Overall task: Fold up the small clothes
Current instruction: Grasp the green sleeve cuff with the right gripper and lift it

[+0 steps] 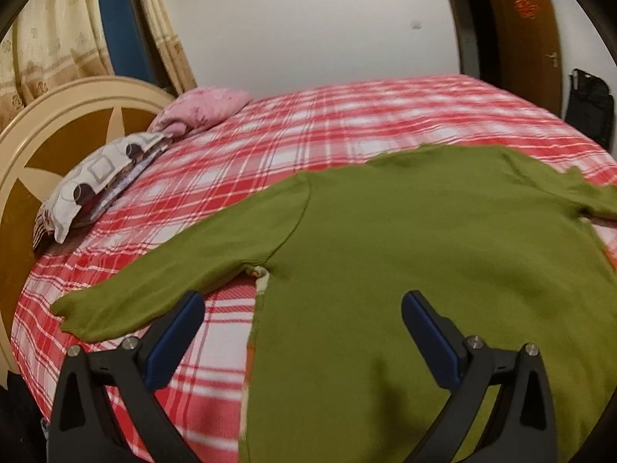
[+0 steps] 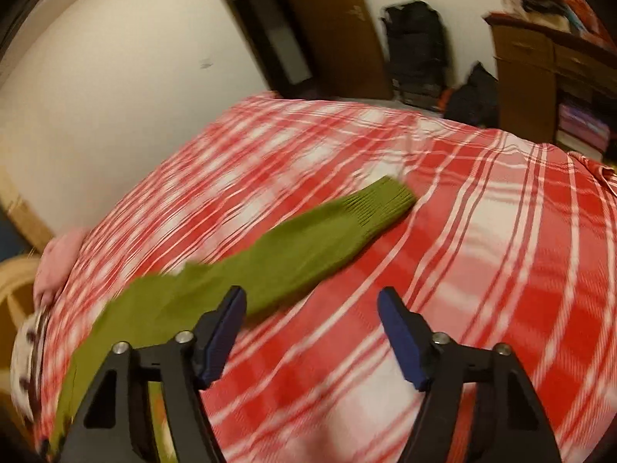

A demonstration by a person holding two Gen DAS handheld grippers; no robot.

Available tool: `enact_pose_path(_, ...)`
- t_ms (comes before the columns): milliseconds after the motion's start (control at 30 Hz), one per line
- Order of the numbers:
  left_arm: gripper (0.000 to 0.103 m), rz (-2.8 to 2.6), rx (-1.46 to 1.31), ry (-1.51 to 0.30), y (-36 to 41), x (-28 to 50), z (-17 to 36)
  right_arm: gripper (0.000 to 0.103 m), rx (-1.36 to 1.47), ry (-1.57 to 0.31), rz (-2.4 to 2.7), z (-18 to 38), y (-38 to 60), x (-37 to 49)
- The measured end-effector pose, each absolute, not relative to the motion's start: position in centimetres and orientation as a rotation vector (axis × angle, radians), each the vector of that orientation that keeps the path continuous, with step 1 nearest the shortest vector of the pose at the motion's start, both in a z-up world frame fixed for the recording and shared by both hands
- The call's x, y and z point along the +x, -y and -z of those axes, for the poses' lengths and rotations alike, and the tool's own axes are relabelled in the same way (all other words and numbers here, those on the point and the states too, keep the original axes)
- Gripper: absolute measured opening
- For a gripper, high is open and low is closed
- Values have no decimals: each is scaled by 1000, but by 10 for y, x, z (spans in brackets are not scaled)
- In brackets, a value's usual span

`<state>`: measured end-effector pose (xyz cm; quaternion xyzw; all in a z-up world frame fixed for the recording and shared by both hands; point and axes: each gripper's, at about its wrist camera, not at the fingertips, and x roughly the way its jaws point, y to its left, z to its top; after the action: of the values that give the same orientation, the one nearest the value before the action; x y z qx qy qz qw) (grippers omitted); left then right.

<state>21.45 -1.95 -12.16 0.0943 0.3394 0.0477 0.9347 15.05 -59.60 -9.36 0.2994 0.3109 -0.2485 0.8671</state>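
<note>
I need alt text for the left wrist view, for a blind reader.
A green sweater lies flat on a red plaid bed, sleeves spread. The left gripper hangs open above its lower edge, holding nothing. Two pillows lie by the headboard.

Black gripper (image 1: 302,310) frames — blue-padded jaws, silver screws.

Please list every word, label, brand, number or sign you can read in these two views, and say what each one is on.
No text can be read in either view.
A red ornament on the brown door may be a character or sign, but it is too blurred to read.
The green sweater, the plaid bedsheet and the patterned pillow show no lettering.
</note>
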Motion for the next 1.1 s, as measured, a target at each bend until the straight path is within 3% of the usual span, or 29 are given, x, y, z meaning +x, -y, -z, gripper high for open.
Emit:
enact_pose_path(200,103,-152,170,-753,8,243,142,54,772,-708,607,128,659,187)
enact_pose_path(400,103,-125,183,-781,13,251,149,50,759,-727,620,142,678,208)
enact_pose_path(467,103,-129,203,-770,13,252,146,37,746,-730,630,145,684,215)
enact_pose_path(500,103,-130,203,-763,13,252,143,18,735,-735,636,146,687,219)
enact_pose_path(533,103,-124,191,-760,11,251,140,10,731,-737,634,148,690,222)
enact_pose_path(767,103,-41,141,-705,8,245,112,8,481,-673,523,102,633,250)
enact_pose_path(967,103,63,59,-718,15,249,103,8,194,-610,259,50,503,288)
enact_pose_path(1100,103,70,46,-718,21,252,105,8,41,-600,85,47,407,306)
